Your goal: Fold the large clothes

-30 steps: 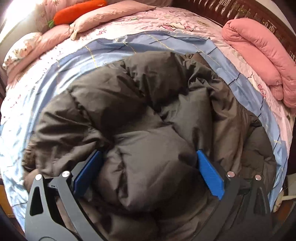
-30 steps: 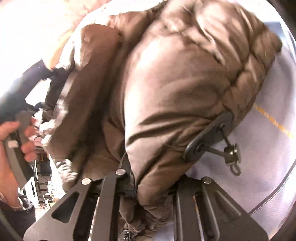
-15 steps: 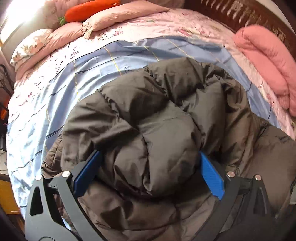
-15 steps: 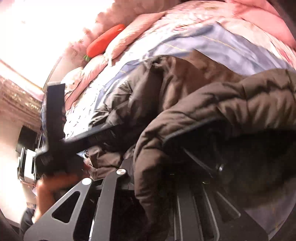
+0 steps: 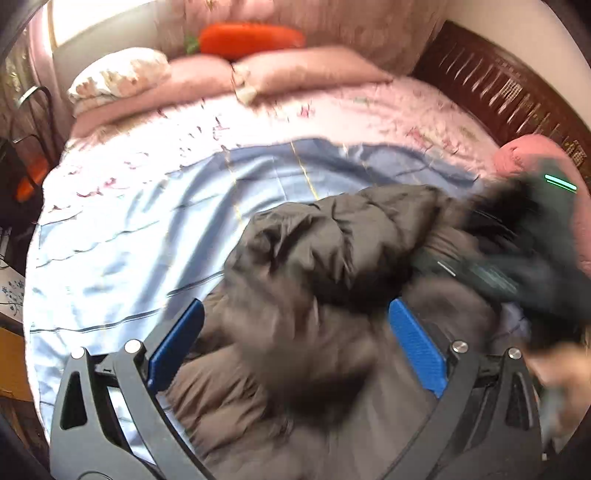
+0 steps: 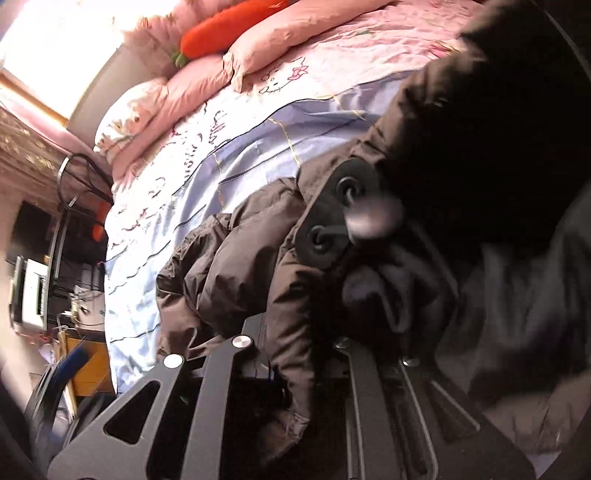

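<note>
Left wrist view: the left gripper (image 5: 295, 332) points down over a brown puffer jacket (image 5: 332, 258) bunched on the blue sheet (image 5: 129, 229) of a bed; its blue pads (image 5: 177, 339) stand wide apart, with jacket fabric bulging between them but not clamped. The right gripper (image 5: 517, 258) appears as a dark blur at the jacket's right edge, with a blurred hand (image 5: 561, 365) below it. Right wrist view: the right gripper (image 6: 314, 354) is tilted, its jaws drawn narrow on a fold of the jacket (image 6: 288, 295), which hangs over the fingers. A carrot-shaped cushion (image 6: 229, 29) lies on pink pillows (image 6: 295, 40) at the far side.
</note>
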### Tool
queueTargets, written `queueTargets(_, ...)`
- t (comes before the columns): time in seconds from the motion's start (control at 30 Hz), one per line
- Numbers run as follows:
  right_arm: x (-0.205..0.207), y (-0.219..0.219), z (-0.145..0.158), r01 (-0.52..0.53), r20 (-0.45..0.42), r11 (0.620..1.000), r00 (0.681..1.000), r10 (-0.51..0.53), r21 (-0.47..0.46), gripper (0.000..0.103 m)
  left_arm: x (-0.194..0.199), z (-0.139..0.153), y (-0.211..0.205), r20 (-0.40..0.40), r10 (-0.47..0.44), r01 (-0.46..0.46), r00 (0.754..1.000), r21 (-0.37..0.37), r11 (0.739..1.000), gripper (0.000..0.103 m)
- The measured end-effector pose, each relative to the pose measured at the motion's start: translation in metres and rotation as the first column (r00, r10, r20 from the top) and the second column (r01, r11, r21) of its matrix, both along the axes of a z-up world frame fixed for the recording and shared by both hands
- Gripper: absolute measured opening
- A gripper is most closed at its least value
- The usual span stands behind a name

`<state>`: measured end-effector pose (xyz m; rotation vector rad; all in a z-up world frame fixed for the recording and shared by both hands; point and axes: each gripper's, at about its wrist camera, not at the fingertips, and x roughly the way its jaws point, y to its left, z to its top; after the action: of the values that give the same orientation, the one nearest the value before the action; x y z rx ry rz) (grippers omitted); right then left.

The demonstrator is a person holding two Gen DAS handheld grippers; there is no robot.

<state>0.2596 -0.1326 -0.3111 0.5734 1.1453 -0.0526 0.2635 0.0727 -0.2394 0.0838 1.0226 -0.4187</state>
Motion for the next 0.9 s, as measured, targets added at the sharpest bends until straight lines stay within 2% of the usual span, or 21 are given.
queueTargets(0.1,0.031,0.000,-0.010,-0.019,-0.032,1.000,0.999,0.019,-0.007,0.012,-0.049,0.025,0.021,-0.050,0.006,-0.013,0.999,-0.141,0.990,0.101)
queueTargets(0.13,0.031,0.000,-0.007,-0.030,-0.038,0.999,0.999,0.029,-0.016,0.012,-0.065,0.030,0.023,-0.042,0.016,-0.022,0.999,-0.151,0.988,0.101)
queueTargets(0.23,0.072,0.004,-0.018,-0.055,-0.067,0.998,0.996,0.053,-0.037,0.012,-0.127,0.048,0.022,0.026,-0.015,0.020,1.000,-0.202,0.979,0.101)
queueTargets(0.3,0.090,0.006,-0.020,-0.061,-0.084,0.998,0.995,0.058,-0.034,0.012,-0.149,0.036,0.016,-0.024,-0.054,0.046,0.998,-0.245,0.968,0.101)
queueTargets(0.33,0.095,0.007,-0.018,-0.066,-0.087,0.997,0.994,0.063,-0.039,0.012,-0.150,0.019,0.007,-0.084,-0.078,0.057,0.993,-0.226,0.972,0.101)
queueTargets(0.37,0.097,0.008,-0.016,-0.074,-0.088,0.996,0.994,0.070,-0.046,0.012,-0.149,0.007,-0.001,-0.089,-0.094,0.077,0.992,-0.188,0.979,0.101)
queueTargets(0.43,0.103,0.008,-0.013,-0.071,-0.088,0.996,0.994,0.066,-0.057,0.012,-0.147,-0.001,-0.013,0.045,-0.128,0.134,0.991,-0.163,0.978,0.101)
queueTargets(0.47,0.109,0.008,-0.013,-0.069,-0.090,0.996,0.994,0.064,-0.062,0.012,-0.144,-0.003,-0.019,0.069,-0.139,0.149,0.988,-0.161,0.976,0.101)
queueTargets(0.57,0.124,0.007,-0.016,-0.082,-0.096,0.994,0.992,0.075,-0.069,0.012,-0.154,0.015,-0.013,0.177,-0.044,0.080,0.983,-0.207,0.975,0.101)
queueTargets(0.63,0.131,0.007,-0.017,-0.090,-0.099,0.992,0.992,0.082,-0.083,0.012,-0.164,0.022,-0.012,0.194,-0.034,0.081,0.980,-0.240,0.967,0.101)
queueTargets(0.67,0.136,0.008,-0.017,-0.098,-0.103,0.991,0.991,0.088,-0.093,0.012,-0.168,0.023,-0.016,0.189,-0.065,0.111,0.980,-0.245,0.963,0.101)
queueTargets(0.8,0.150,0.011,-0.015,-0.105,-0.086,0.987,0.992,0.095,-0.118,0.013,-0.165,0.007,-0.035,0.197,-0.166,0.200,0.966,-0.166,0.966,0.101)
queueTargets(0.83,0.151,0.010,-0.015,-0.103,-0.087,0.988,0.992,0.093,-0.117,0.013,-0.162,0.003,-0.045,0.245,-0.207,0.240,0.947,-0.113,0.964,0.101)
queueTargets(0.87,0.152,0.010,-0.014,-0.109,-0.084,0.987,0.991,0.099,-0.117,0.013,-0.156,-0.003,-0.055,0.304,-0.228,0.248,0.925,-0.027,0.968,0.101)
queueTargets(0.9,0.151,0.010,-0.013,-0.117,-0.079,0.986,0.991,0.108,-0.119,0.014,-0.140,-0.014,-0.062,0.323,-0.228,0.228,0.918,0.039,0.973,0.101)
